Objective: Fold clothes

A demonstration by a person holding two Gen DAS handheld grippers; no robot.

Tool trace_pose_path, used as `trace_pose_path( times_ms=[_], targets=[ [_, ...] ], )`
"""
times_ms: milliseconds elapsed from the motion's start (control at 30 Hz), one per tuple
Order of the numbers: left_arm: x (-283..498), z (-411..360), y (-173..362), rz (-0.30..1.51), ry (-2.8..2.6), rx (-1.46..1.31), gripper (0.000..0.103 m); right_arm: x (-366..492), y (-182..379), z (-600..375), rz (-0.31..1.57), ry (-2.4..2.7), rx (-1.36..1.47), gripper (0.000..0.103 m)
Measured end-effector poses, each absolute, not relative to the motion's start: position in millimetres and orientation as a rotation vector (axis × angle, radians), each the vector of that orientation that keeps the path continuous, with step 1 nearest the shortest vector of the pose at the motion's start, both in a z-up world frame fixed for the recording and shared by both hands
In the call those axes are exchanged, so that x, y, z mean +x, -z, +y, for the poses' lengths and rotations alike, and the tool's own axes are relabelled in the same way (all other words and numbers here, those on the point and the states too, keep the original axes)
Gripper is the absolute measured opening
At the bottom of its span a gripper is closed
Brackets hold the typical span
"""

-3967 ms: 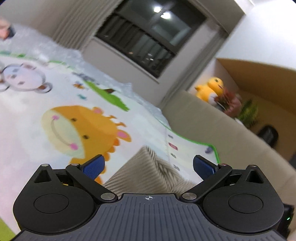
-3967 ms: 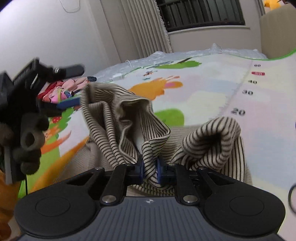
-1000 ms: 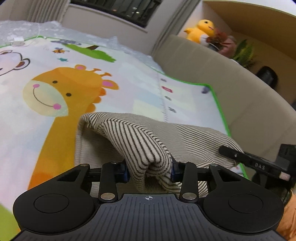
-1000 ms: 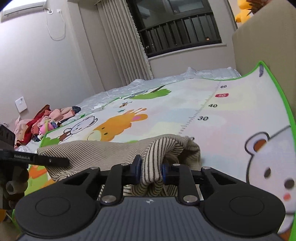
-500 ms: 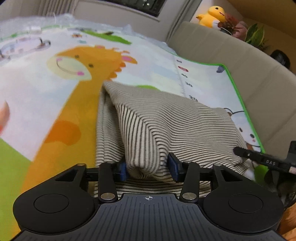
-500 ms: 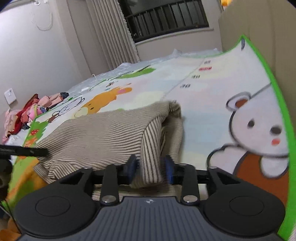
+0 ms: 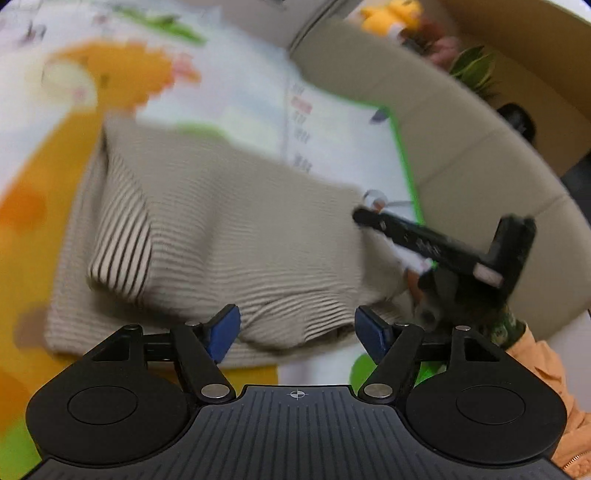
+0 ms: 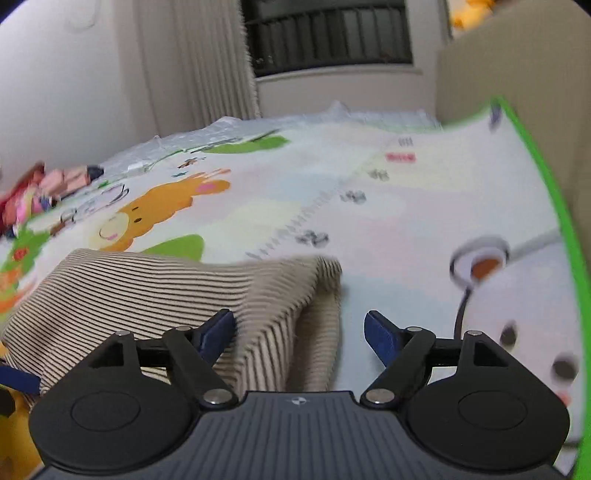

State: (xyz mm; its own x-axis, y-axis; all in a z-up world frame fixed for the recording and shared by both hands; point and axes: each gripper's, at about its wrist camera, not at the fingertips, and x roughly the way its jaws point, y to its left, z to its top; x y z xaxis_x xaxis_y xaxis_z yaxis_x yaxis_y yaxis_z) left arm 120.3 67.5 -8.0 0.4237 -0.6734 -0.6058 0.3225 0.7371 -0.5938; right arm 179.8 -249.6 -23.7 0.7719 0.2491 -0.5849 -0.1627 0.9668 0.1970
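A beige garment with thin dark stripes lies folded on the cartoon play mat. My left gripper is open and empty, its blue pads just above the garment's near edge. My right gripper is open and empty over the garment's right end. The right gripper also shows in the left wrist view, at the garment's right edge. Both views are motion-blurred.
A beige sofa runs along the mat's green right edge. A yellow plush toy and a plant sit on the ledge behind it. A pile of colourful clothes lies at the mat's far left. Curtains and a dark window stand behind.
Both grippers have opened and let go of the striped garment, which now lies on the mat. Both have pulled back a little from its near edge.
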Motion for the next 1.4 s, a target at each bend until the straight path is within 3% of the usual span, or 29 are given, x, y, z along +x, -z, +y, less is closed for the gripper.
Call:
trace_pose_path(
  times_ms=[67,167,567,633,700,800,867,1133,1233,1400],
  targets=[
    [124.7,72.3,10.2,0.938,0.652,-0.454,0.074,171.4,29.5,-252.0,0.661,-0.276,0.169,0.043],
    [139.1,77.2,11.3,0.924,0.645,-0.459,0.071,153.8,27.6,-244.7,0.661,-0.302,0.145,0.034],
    [200.0,79.9,1.7,0.78,0.468,-0.348,0.069,95.1,9.0,-207.5,0.659,-0.497,0.069,0.039],
    [201.3,82.2,1.8,0.778,0.461,-0.354,0.07,94.6,-3.9,-210.0,0.625,-0.484,0.037,0.044],
    [199.4,84.5,0.9,0.781,0.463,-0.363,0.072,96.0,-17.4,-220.3,0.584,-0.451,0.036,0.061],
    [191.4,88.6,-2.2,0.794,0.484,-0.388,0.088,102.9,-31.8,-240.8,0.539,-0.396,0.07,0.072],
    [186.7,91.6,-3.3,0.809,0.498,-0.414,0.094,114.9,-31.5,-255.4,0.532,-0.356,0.125,0.073],
    [177.4,99.7,2.1,0.892,0.509,-0.526,0.095,177.6,33.8,-272.2,0.674,-0.285,0.302,0.073],
    [178.6,96.7,4.2,0.901,0.516,-0.515,0.095,167.6,41.4,-270.0,0.671,-0.309,0.308,0.057],
    [199.2,86.0,8.6,0.891,0.53,-0.471,0.089,142.9,36.2,-266.2,0.672,-0.34,0.289,0.055]
  ],
)
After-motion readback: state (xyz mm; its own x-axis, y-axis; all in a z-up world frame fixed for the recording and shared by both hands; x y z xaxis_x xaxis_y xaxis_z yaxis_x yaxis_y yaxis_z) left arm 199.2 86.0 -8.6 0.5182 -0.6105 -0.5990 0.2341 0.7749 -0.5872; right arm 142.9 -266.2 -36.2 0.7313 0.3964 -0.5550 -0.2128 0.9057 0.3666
